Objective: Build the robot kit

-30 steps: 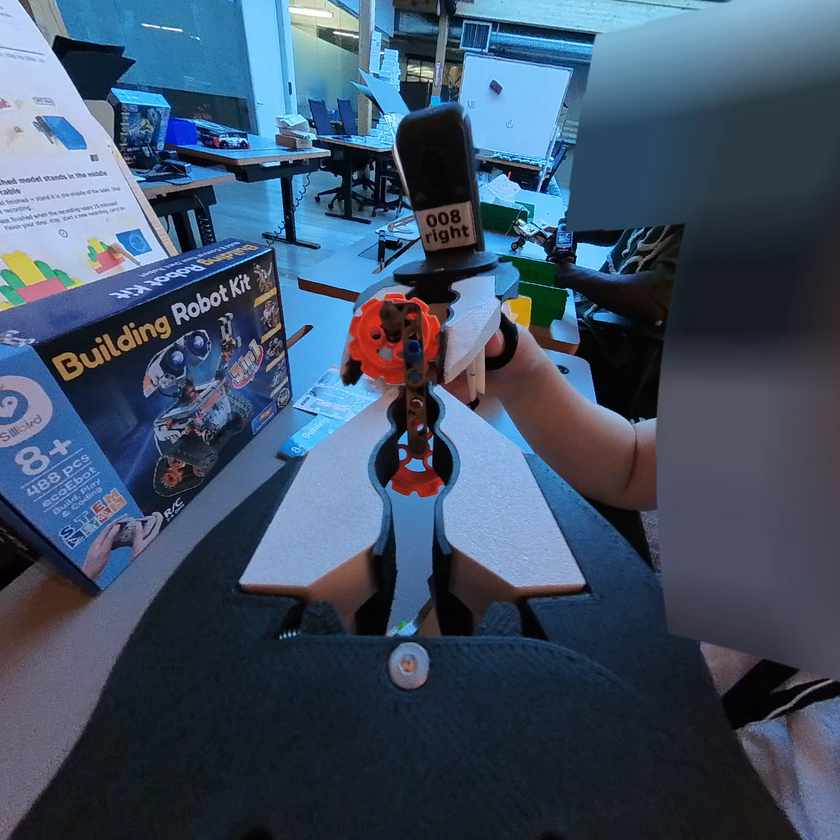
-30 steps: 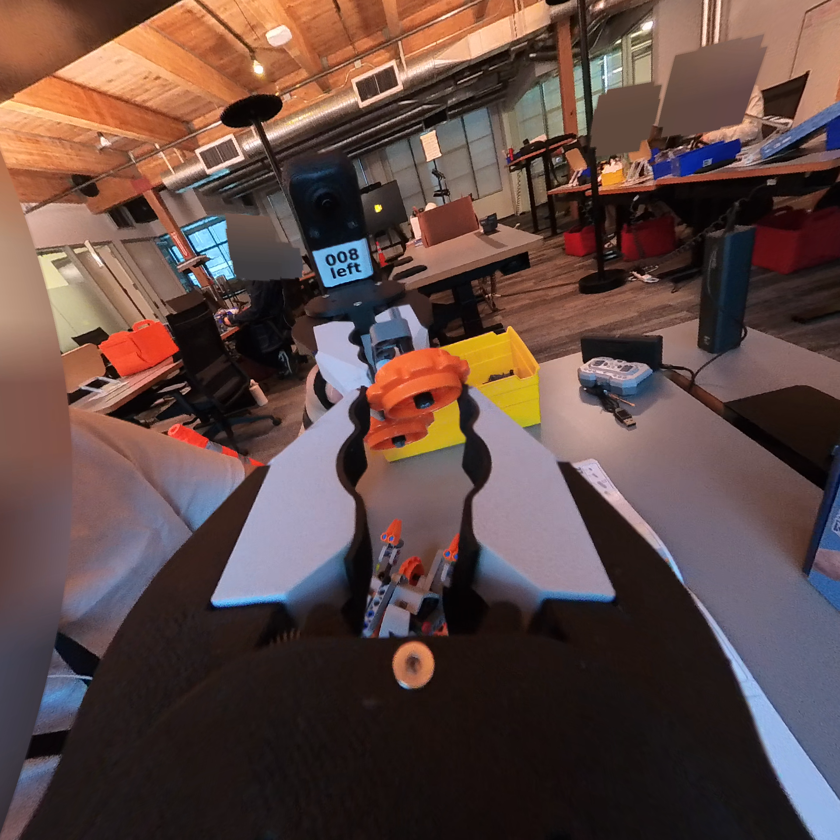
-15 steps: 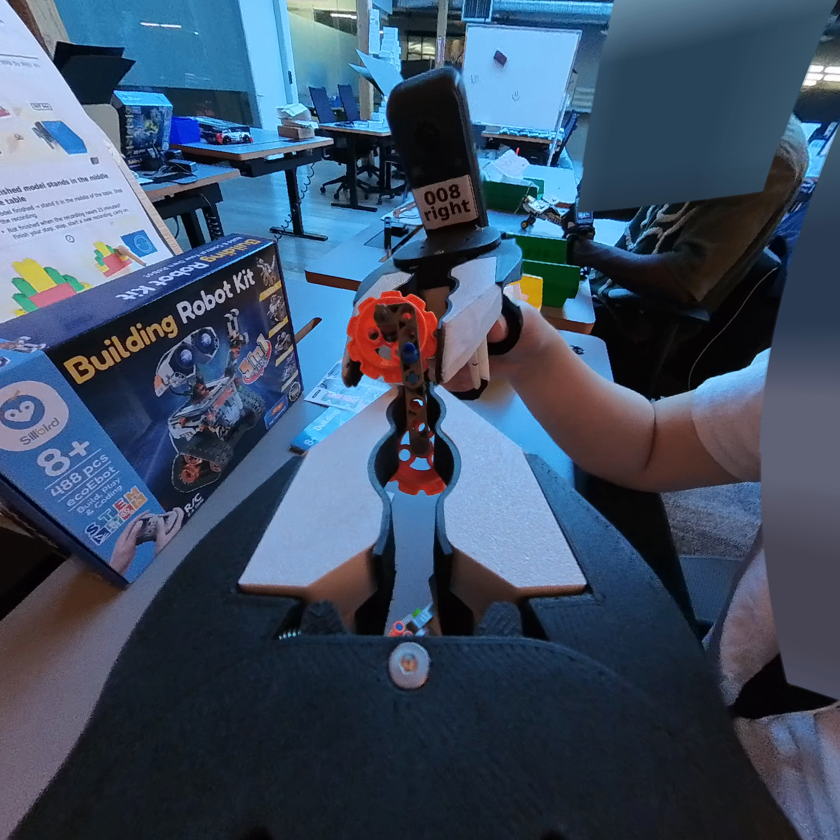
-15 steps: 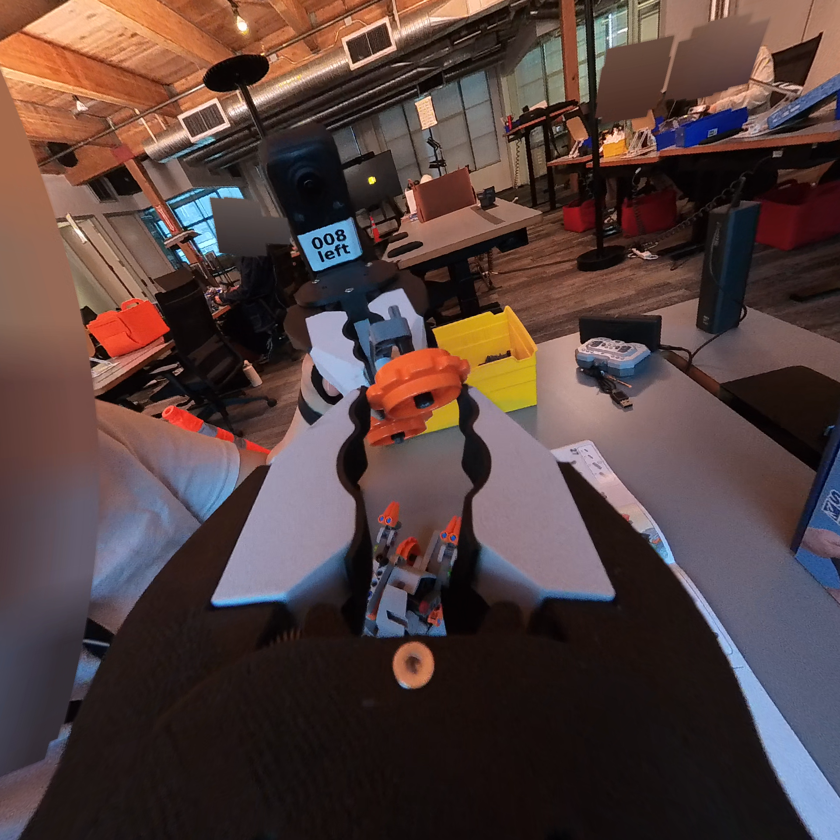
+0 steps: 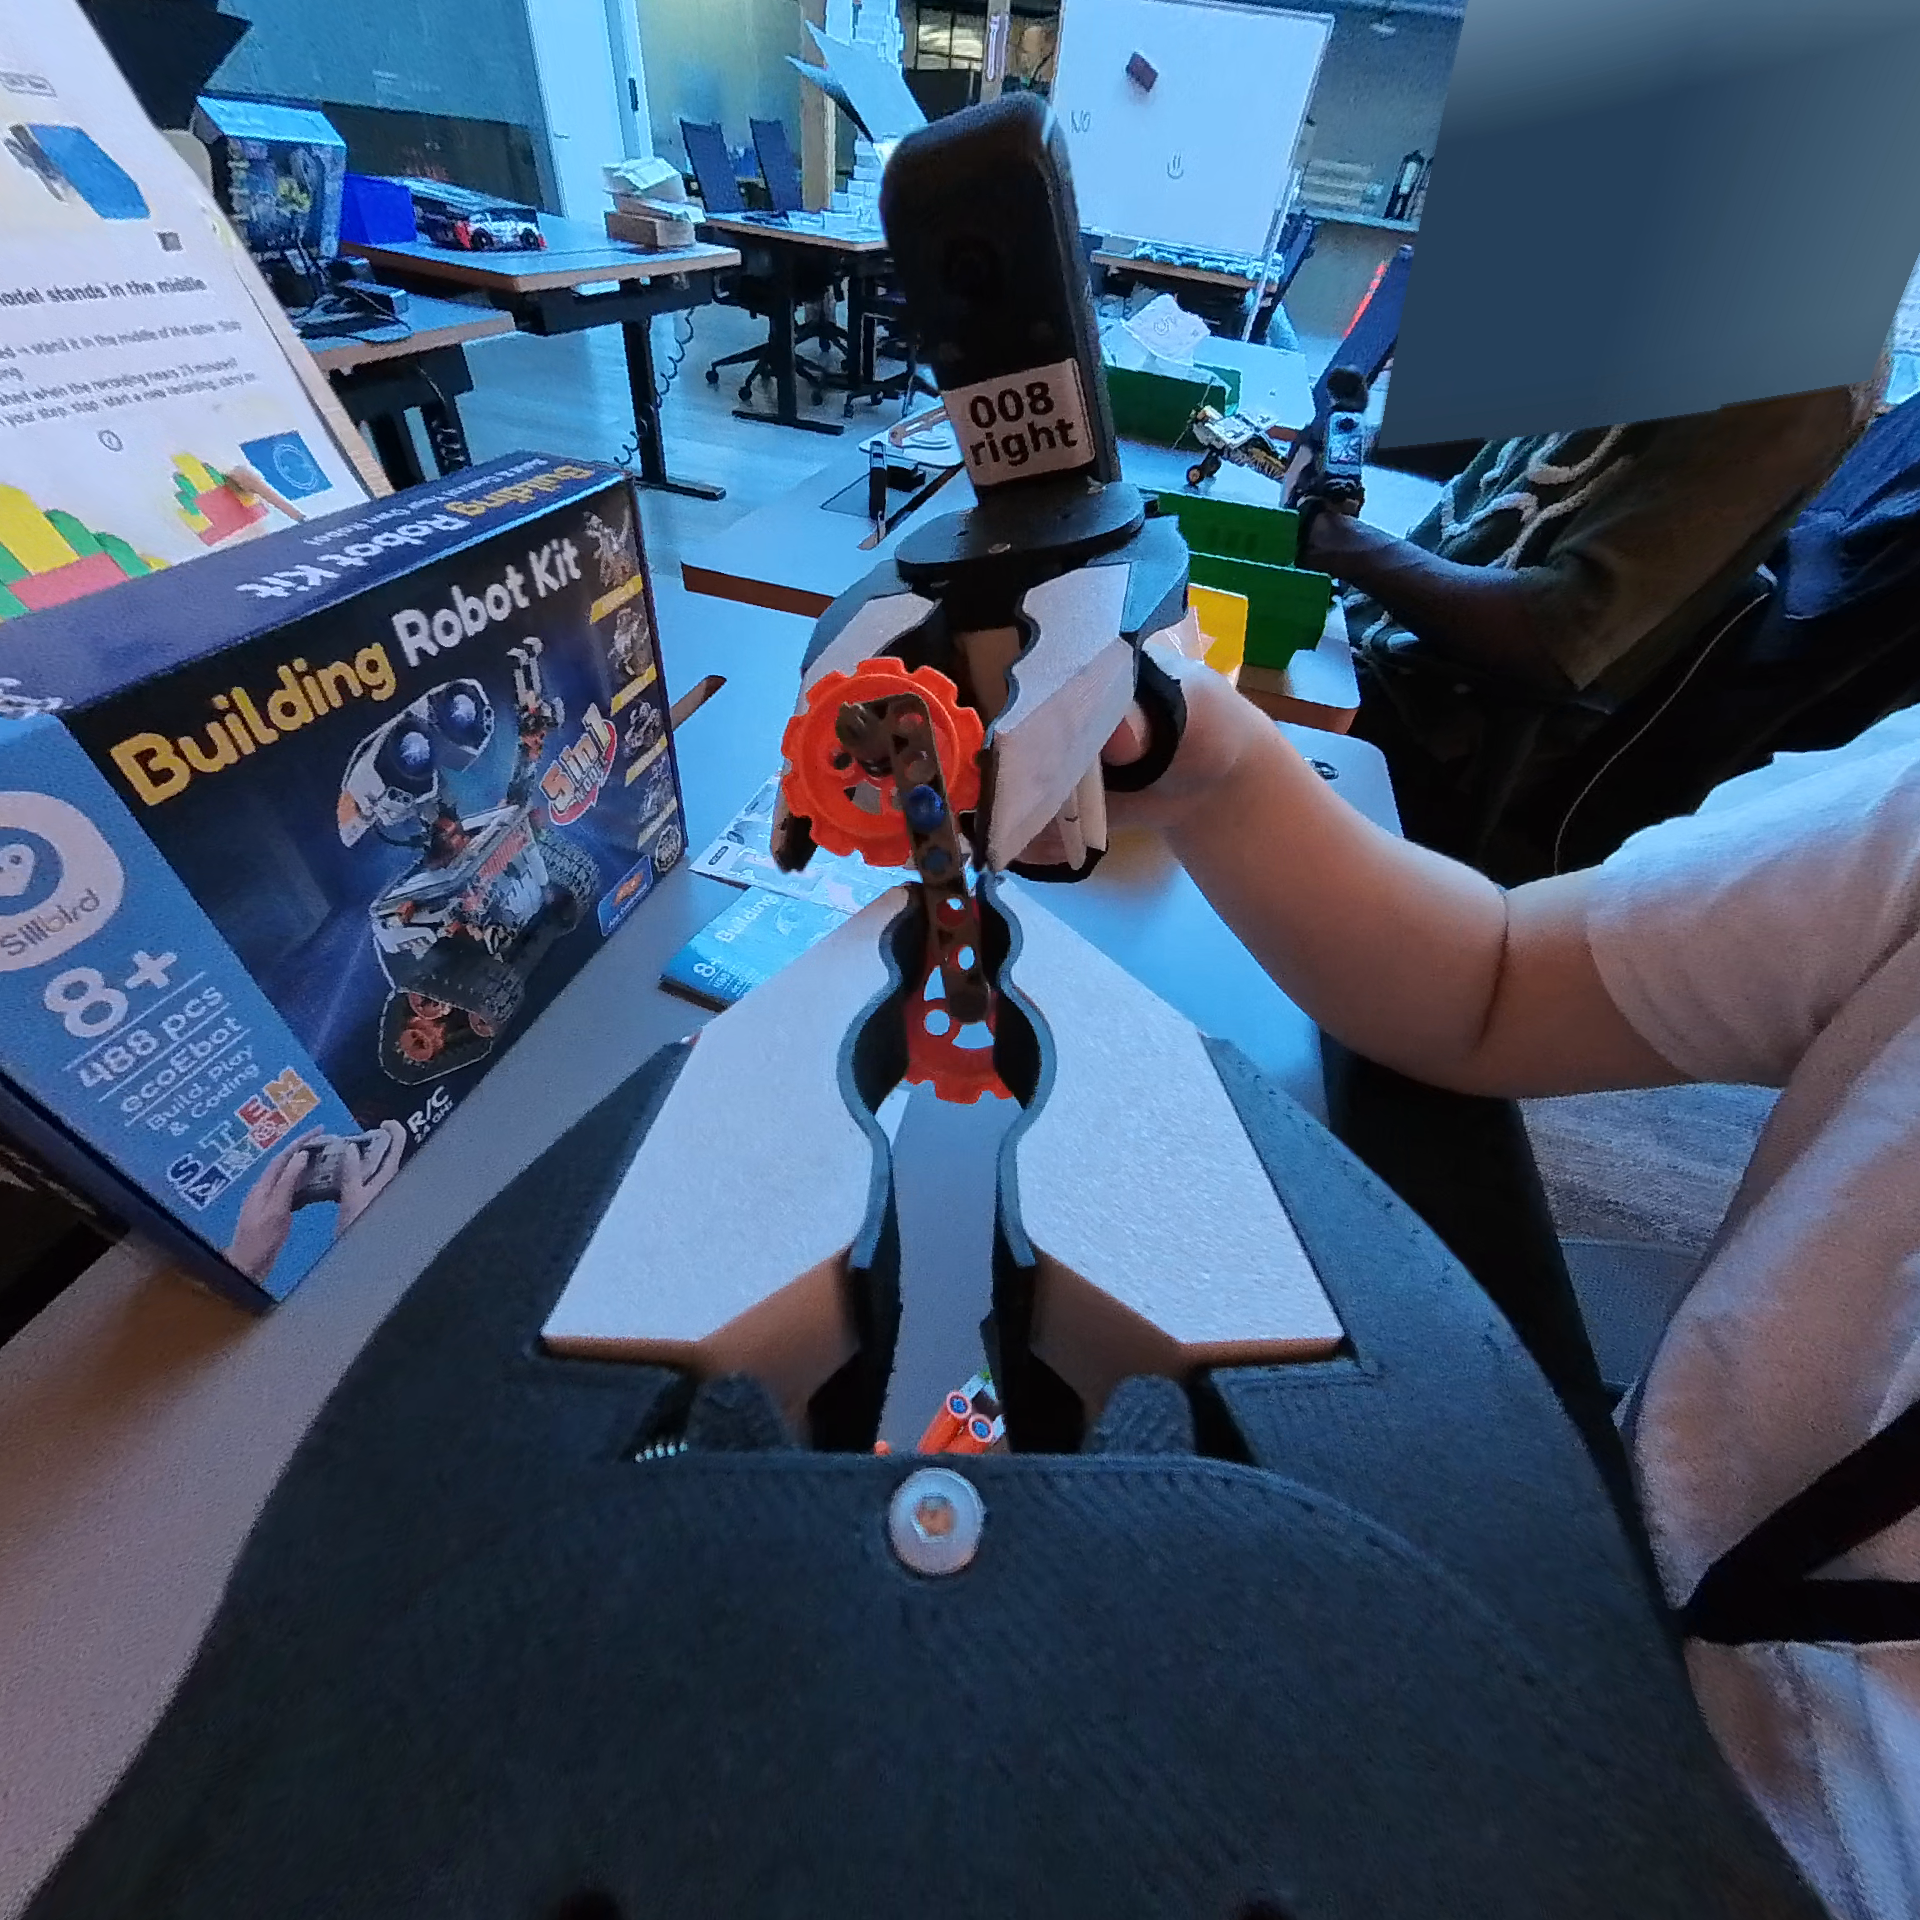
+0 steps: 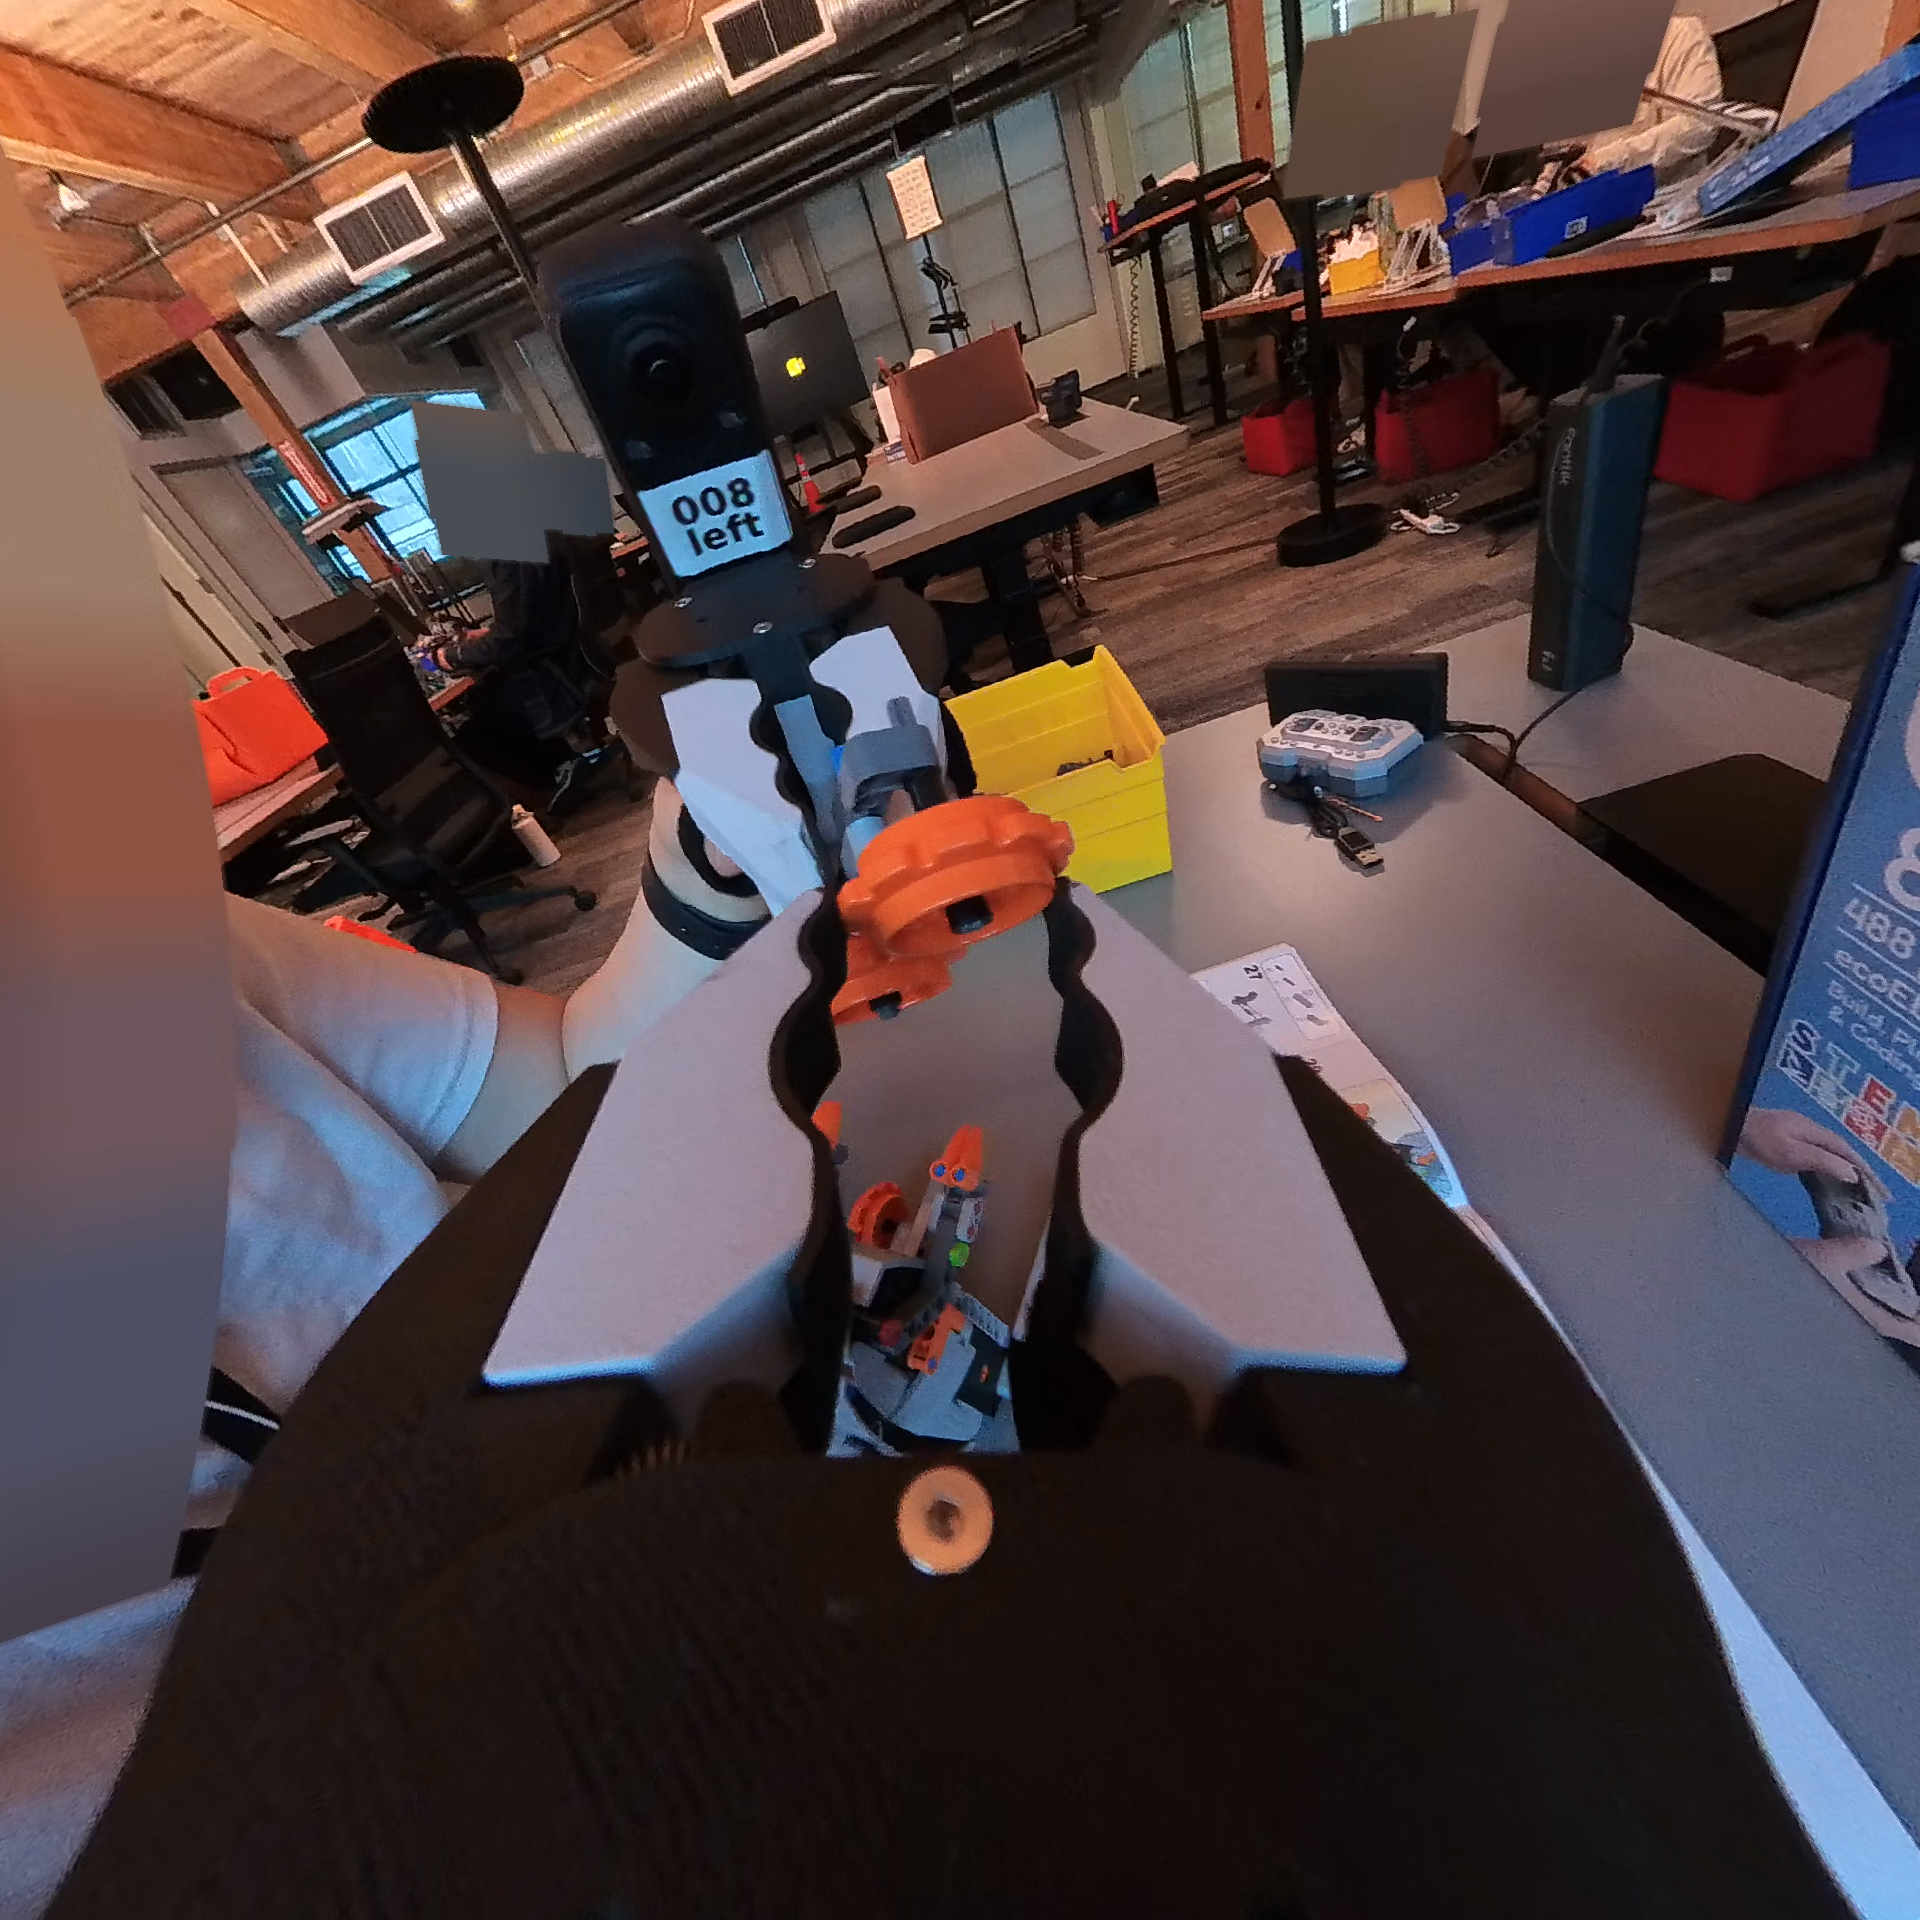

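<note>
- Holding small dark bits, a yellow bin (image 6: 1081,758) sits at the table's (image 6: 1507,1039) far edge; a kit box (image 5: 312,831) stands at its near right edge.
- Left gripper (image 5: 951,940) is clamped on a brown beam (image 5: 951,925) carrying two orange gears (image 5: 878,764).
- Right gripper (image 6: 940,925) is parted, its tips around the upper gear.
- Since earlier, both grippers have drawn nearer each other; a grey connector (image 6: 883,758) now shows.

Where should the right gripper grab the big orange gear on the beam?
Take the gear across its toothed rim, coming from opposite the left gripper. It is a thin disc, the beam crosses its face, and the left gripper clamps that beam below, so only the rim is free.
</note>
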Motion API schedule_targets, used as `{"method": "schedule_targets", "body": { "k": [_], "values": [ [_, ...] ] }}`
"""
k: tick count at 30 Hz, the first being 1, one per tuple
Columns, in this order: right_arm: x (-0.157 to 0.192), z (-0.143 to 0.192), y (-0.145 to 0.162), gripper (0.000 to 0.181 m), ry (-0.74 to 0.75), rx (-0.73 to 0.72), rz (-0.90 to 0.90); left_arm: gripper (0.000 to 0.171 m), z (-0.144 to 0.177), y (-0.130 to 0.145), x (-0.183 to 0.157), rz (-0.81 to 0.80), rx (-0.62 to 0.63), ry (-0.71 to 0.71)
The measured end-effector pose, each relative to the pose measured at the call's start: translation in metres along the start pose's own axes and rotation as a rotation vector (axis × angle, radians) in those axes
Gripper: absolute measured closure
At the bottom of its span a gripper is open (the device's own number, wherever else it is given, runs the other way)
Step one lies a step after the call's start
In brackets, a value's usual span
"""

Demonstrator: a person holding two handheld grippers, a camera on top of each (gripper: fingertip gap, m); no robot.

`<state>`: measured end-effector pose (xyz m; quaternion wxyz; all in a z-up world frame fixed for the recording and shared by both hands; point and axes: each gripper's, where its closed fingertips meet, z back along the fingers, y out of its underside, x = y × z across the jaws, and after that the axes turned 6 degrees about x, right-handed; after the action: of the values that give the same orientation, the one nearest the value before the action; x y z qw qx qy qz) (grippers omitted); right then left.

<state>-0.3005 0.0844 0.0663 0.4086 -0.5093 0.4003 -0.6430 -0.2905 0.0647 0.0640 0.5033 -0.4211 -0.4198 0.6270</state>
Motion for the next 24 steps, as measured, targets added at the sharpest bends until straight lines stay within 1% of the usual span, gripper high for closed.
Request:
{"method": "schedule_targets", "body": {
  "k": [14,20,24],
  "values": [
    [-0.008,-0.0005,0.0049,0.142,0.011,0.01,-0.012,0.164,-0.0001,0.0035,0.0033,0.018,0.012,0.007],
    [-0.0073,0.0019,0.001,0.143,0.003,-0.015,-0.015,0.165,-0.0004,-0.0002,0.0052,0.026,-0.01,-0.007],
    [-0.0097,0.0034,-0.0008,0.142,0.002,-0.036,-0.02,0.166,-0.002,-0.0009,0.0092,0.059,-0.027,-0.007]
  ]
}}
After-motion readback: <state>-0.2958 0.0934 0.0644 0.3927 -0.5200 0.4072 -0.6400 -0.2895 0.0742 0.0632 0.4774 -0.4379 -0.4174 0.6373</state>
